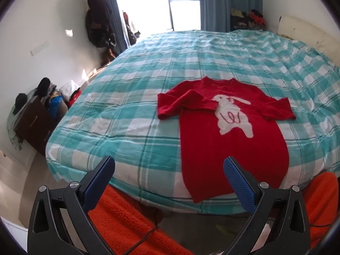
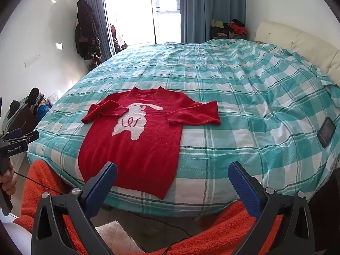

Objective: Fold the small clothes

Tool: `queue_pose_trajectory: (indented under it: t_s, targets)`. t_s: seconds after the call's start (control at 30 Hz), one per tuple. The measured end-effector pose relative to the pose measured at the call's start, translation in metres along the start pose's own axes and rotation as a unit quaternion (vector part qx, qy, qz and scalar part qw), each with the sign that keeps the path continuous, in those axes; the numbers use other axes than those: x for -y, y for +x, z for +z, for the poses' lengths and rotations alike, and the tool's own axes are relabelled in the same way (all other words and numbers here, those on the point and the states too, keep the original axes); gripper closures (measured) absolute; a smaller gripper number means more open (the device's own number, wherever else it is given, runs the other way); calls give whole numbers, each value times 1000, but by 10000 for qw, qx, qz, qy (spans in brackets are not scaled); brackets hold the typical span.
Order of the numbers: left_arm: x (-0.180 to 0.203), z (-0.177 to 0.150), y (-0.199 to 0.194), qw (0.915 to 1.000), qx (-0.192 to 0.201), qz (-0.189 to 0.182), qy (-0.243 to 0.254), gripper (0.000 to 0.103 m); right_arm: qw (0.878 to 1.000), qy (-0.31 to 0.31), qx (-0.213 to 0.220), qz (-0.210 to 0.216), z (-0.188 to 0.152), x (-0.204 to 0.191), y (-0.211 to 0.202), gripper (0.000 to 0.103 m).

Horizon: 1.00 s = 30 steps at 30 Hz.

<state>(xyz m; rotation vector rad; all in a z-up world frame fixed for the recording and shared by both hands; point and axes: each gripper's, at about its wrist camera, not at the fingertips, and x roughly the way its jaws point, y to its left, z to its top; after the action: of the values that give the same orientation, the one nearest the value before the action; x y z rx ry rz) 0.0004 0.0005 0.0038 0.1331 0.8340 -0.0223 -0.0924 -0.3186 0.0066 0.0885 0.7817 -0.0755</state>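
Lying flat on the teal-and-white plaid bed (image 2: 233, 148), the small red knitted sweater with a white rabbit (image 2: 136, 140) runs hem-near to collar-far, at eleven o'clock from the right gripper (image 2: 172, 179) and one o'clock from the left gripper (image 1: 169, 175) (both fingers spread wide, grasping nothing).

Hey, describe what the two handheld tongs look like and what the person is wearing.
Both the left tongs and right tongs have black triangular frames with silver pivot screws and blue textured pads. A thin black cable trails off. The person wears fuzzy orange fleece.

Bright daylight floods from the window (image 1: 184, 2) at top centre, blown out white; fisheye bends the edges; corners vignette black.
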Motion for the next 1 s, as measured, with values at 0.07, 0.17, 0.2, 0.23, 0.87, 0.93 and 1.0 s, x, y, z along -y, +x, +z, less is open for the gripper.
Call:
queue_pose_trajectory:
  t_s: [0.07, 0.17, 0.2, 0.23, 0.87, 0.93, 1.0]
  targets:
    - [5, 1, 0, 9999, -28, -72, 72, 1, 10000, 12, 46, -2, 0, -1, -2, 0]
    - [14, 2, 0, 9998, -37, -53, 212, 1, 9999, -25, -138, 96, 2, -8, -1, 0]
    - [15, 2, 0, 9997, -41, -59, 240, 1, 9996, 9, -223, 145, 5, -4, 1, 0]
    - [16, 3, 0, 9996, -54, -73, 252, 1, 9994, 35, -274, 209, 9, -3, 4, 0]
    - [26, -8, 18, 9987, -258, -232, 372, 1, 9976, -511, -458, 104, 10, -46, 30, 0]
    - [24, -9, 20, 9987, -271, -240, 364, 1, 9966, -613, -541, -66, 9, -50, 34, 0]
    - [22, -10, 21, 9988, -276, -215, 356, 1, 9950, -712, -643, -274, 8, -53, 39, 0]
